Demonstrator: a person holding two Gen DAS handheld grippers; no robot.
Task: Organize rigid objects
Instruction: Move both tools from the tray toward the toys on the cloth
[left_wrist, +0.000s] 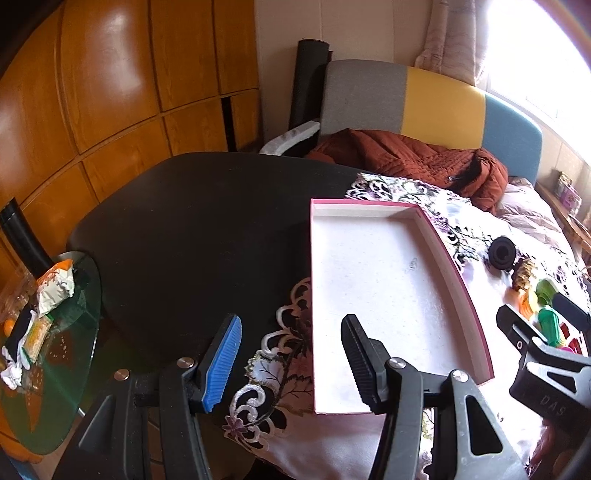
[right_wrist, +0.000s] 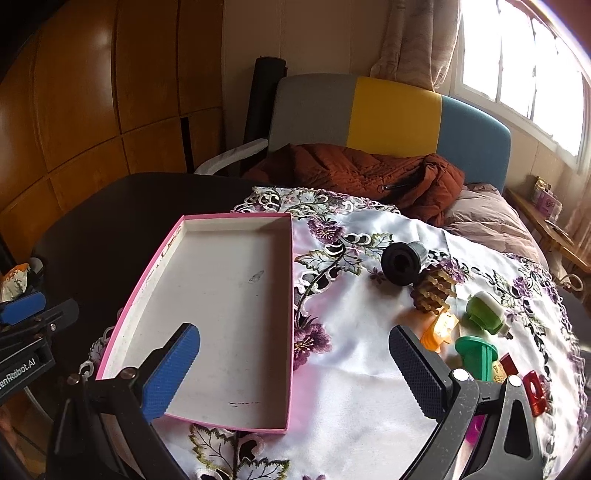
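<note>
Pink-rimmed tray runs lengthwise away from both cameras.

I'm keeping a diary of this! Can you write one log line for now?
left tool: open, empty | right tool: open, empty | pink box: empty | toys: on cloth, none boxed yet

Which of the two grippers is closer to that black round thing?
Right. The right gripper hangs open near the toy pile, short of the black cylinder; the left gripper sits beyond the pink box.
</note>
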